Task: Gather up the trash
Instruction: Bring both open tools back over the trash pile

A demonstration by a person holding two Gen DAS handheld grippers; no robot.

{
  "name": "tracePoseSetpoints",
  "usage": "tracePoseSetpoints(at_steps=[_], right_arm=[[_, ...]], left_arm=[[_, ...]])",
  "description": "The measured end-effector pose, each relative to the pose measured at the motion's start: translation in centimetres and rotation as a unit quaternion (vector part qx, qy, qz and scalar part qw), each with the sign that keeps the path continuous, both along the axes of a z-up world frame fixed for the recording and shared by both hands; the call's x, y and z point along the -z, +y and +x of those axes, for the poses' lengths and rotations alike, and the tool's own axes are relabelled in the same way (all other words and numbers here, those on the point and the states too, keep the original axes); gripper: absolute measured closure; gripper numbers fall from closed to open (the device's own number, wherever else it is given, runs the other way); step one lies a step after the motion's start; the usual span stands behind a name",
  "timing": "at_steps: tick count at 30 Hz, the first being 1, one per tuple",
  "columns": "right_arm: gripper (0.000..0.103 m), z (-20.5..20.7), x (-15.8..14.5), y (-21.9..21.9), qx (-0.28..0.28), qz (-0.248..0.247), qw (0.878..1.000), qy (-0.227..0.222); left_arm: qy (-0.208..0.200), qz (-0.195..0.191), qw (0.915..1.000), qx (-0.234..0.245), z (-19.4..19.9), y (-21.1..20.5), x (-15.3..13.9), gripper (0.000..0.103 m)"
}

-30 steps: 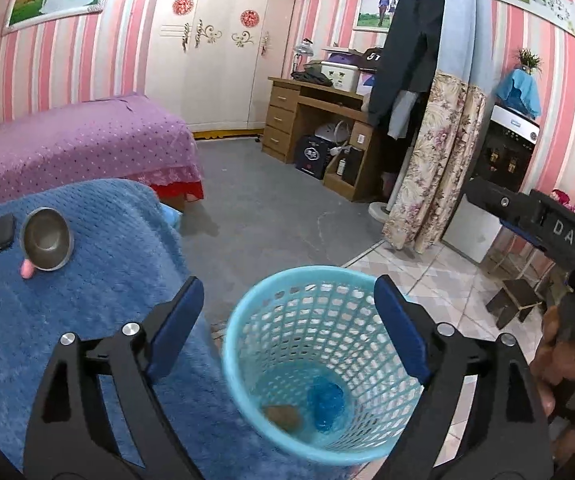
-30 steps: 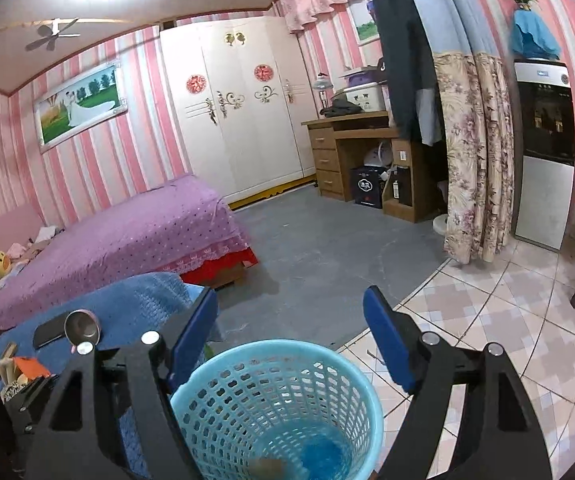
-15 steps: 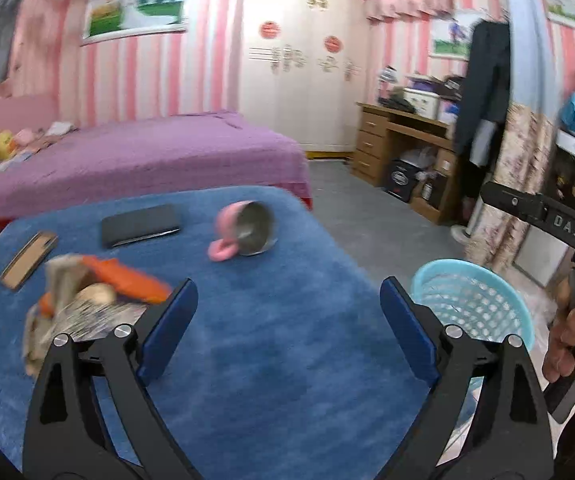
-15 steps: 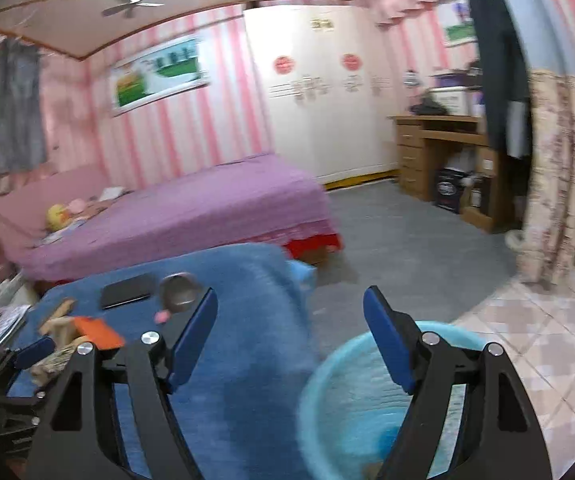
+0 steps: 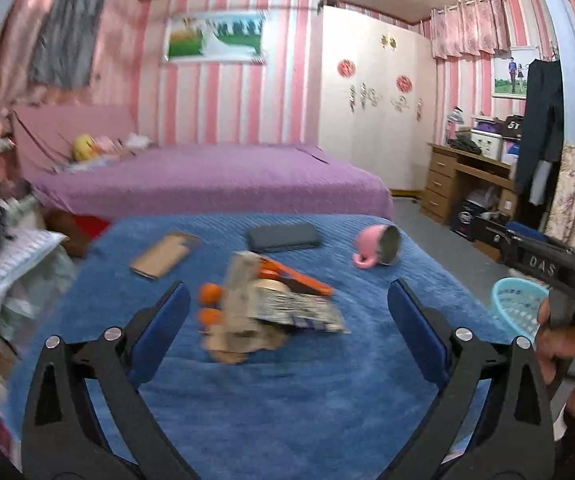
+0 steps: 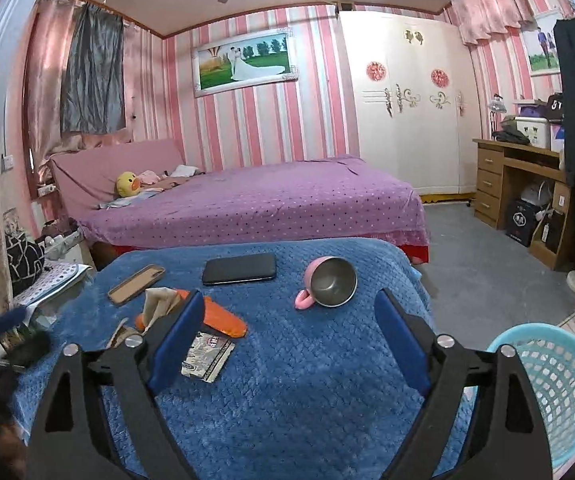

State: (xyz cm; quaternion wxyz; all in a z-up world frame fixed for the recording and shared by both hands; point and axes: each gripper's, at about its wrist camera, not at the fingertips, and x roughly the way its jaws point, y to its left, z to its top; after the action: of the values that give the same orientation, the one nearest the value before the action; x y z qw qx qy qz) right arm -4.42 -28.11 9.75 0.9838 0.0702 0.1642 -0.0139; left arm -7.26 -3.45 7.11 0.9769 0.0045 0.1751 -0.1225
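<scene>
A heap of trash (image 5: 265,306) lies on the blue blanket (image 5: 287,400): an orange wrapper (image 6: 223,320), a silver foil packet (image 6: 207,356), crumpled paper and orange bits. My left gripper (image 5: 287,324) hovers just before the heap, its jaws opening, nothing between them. My right gripper (image 6: 287,340) hangs over the blanket to the right of the heap, jaws opening and empty. The turquoise mesh basket (image 6: 555,388) stands off the blanket's right edge, also in the left wrist view as the basket (image 5: 519,308).
A tipped pink mug (image 6: 329,284), a dark phone (image 6: 239,269) and a phone case (image 6: 135,284) lie on the blanket's far side. A purple bed (image 6: 255,204) sits behind. A hand (image 5: 571,364) holds the right tool. A desk (image 6: 523,184) stands at right.
Both views have swung left from the basket to the blanket. The basket now sits at the right edge and the trash heap has come before the left gripper. Both sets of jaws stand wider.
</scene>
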Motion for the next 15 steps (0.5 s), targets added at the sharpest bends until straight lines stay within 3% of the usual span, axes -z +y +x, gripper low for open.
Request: tracePoseSetpoints(at_steps=[5,15], right_arm=[[0.014,0.3,0.1,-0.9,0.009,-0.029,1.000,0.006],[0.012,0.4,-0.7,-3.6,0.046,-0.047,0.998,-0.007]], left_arm=[[-0.029,-0.001,0.9991,-0.032,-1.4,2.8,-1.0,0.006],[-0.077,0.016,0.9962,-0.037,-1.8,1.2,-1.7,0.006]])
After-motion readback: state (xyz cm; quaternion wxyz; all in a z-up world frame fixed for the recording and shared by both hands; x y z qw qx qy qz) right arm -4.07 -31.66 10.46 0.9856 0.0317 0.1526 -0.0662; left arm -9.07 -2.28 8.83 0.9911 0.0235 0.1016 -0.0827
